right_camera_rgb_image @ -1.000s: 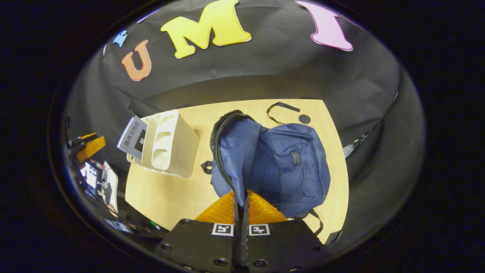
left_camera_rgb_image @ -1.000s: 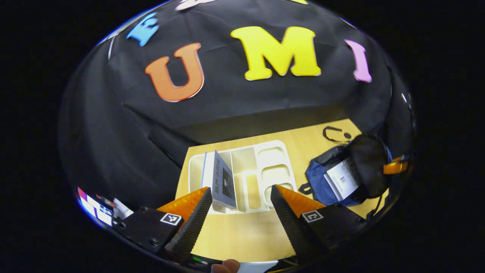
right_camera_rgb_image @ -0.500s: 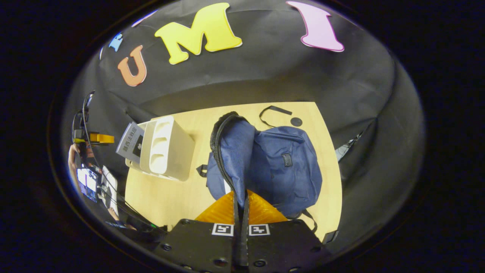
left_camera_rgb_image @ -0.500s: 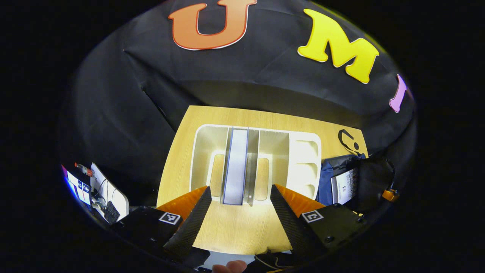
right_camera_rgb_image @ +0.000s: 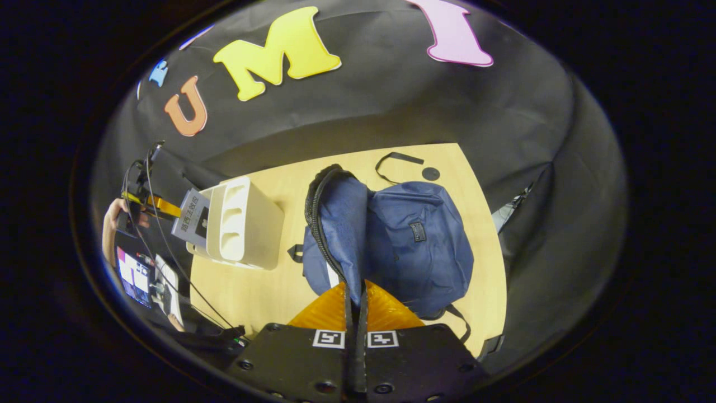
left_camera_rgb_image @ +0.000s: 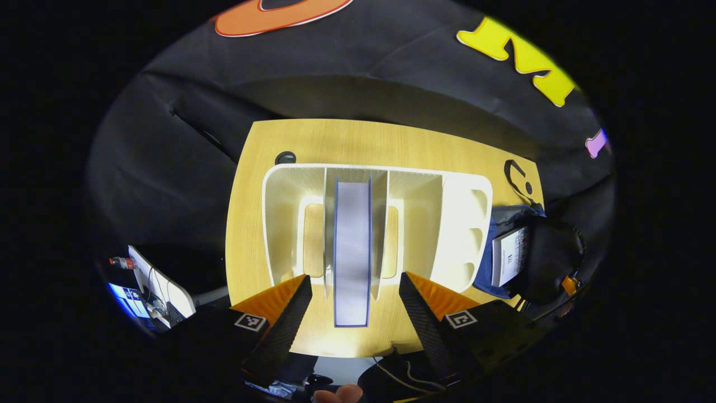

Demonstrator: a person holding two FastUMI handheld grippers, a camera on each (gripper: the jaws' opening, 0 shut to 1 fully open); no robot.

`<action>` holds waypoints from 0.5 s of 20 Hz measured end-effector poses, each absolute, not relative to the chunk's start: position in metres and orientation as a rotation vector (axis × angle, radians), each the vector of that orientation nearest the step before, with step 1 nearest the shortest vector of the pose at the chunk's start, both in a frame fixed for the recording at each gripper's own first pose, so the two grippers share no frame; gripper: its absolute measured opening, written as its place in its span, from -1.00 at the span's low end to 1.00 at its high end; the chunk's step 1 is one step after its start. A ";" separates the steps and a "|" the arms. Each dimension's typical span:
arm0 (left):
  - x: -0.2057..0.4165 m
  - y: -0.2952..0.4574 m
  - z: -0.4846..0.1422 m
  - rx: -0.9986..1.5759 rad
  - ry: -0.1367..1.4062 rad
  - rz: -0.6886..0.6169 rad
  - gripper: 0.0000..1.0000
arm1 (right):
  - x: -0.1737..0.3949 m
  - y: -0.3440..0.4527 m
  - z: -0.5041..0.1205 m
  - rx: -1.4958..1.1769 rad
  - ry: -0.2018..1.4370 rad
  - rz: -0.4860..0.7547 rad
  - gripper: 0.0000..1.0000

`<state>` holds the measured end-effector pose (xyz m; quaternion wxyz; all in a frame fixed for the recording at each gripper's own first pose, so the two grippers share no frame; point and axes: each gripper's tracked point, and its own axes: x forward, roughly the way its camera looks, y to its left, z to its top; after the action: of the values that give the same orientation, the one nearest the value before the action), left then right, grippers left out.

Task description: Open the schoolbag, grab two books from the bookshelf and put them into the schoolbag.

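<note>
Left claw [left_camera_rgb_image: 353, 313] gapes wide over the stiff, thin book [left_camera_rgb_image: 352, 246]; pinch its top edge. Right claw [right_camera_rgb_image: 356, 302] grips the soft bag flap [right_camera_rgb_image: 335, 224].

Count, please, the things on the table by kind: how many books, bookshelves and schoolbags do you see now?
Books: 2, one standing in the bookshelf, one already inside the schoolbag.
Bookshelves: 1, white.
Schoolbags: 1, blue, its opening held up by the right gripper.
Total: 4 things.
</note>
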<state>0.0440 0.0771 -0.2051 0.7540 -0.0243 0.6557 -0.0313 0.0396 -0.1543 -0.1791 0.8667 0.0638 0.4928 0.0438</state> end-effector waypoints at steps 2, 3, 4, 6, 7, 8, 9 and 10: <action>0.047 0.077 -0.210 -0.038 1.466 -0.086 1.00 | 0.040 -0.154 -0.180 0.139 1.035 0.091 -0.99; 0.048 0.077 -0.213 -0.035 1.480 -0.087 1.00 | 0.039 -0.155 -0.180 0.143 1.035 0.090 -0.99; 0.048 0.077 -0.216 -0.031 1.493 -0.083 1.00 | 0.039 -0.156 -0.180 0.147 1.035 0.088 -0.99; 0.048 0.076 -0.220 -0.030 1.514 -0.086 1.00 | 0.038 -0.158 -0.181 0.154 1.037 0.085 -1.00; 0.049 0.076 -0.222 -0.029 1.523 -0.086 0.99 | 0.037 -0.158 -0.181 0.157 1.039 0.085 -0.99; 0.048 0.079 -0.224 -0.024 1.534 -0.081 0.99 | 0.037 -0.158 -0.182 0.161 1.040 0.084 -1.00; 0.049 0.081 -0.226 -0.017 1.543 -0.076 0.93 | 0.036 -0.158 -0.182 0.164 1.041 0.085 -1.00; 0.051 0.083 -0.227 -0.011 1.551 -0.064 0.88 | 0.036 -0.159 -0.182 0.165 1.041 0.084 -0.99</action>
<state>0.0505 0.0831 -0.2274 0.7135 -0.0049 0.7001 -0.0290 0.0363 -0.1593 -0.1820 0.8634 0.0785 0.4967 0.0400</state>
